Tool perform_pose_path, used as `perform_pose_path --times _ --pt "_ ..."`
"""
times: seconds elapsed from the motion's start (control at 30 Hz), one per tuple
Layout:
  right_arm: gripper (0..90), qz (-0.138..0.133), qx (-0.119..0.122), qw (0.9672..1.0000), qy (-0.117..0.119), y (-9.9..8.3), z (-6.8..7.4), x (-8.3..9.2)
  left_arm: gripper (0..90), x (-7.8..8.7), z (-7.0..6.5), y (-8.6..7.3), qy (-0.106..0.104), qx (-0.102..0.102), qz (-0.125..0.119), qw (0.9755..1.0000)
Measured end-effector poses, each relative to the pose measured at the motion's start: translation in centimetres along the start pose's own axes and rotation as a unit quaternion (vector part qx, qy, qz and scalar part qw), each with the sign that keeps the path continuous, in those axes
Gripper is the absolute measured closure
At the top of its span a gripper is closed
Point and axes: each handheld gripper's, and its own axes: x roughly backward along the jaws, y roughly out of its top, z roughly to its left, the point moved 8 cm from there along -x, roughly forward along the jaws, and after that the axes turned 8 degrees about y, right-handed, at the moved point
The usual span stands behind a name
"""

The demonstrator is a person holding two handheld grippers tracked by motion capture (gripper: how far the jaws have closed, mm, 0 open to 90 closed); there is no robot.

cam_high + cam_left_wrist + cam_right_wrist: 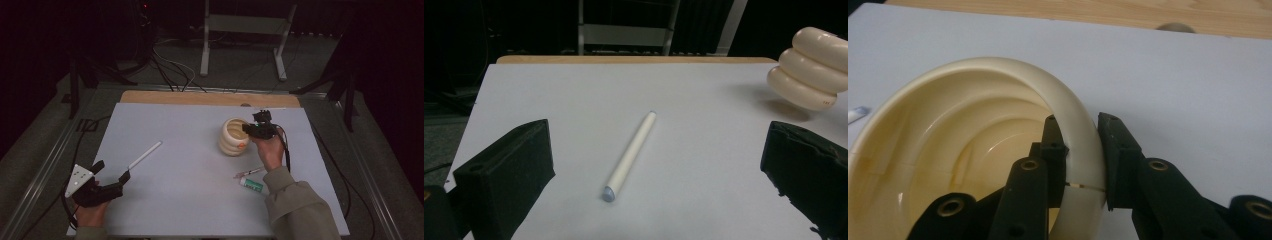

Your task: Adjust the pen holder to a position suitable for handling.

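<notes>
Cup: cream, ribbed, toward the worktop's far right; its rim is clamped by the right tool, tilted as if for lifting. Pen: lies near the left edge, framed by the wide-open left tool.

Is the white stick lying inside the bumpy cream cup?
No, the white stick lies flat on the table between the left gripper's open jaws, well apart from the cream cup.

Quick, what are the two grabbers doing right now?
Left gripper: open, holding nothing, white pen ahead.
Right gripper: shut on the cream cup's rim.
</notes>
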Motion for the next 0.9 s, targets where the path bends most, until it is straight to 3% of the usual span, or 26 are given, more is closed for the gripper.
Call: perform_pose_path --times 0.37,0.9 --pt "75.4 0.018 0.039 0.9987 0.028 -0.4 4.2 -1.2 1.0 0.0 0.0 0.0 -0.001 0.001 0.0 1.0" --pt "75.4 0.042 0.057 0.9966 0.042 -1.9 7.8 -3.5 1.0 -0.1 0.0 -0.1 -0.003 0.001 0.001 1.0"
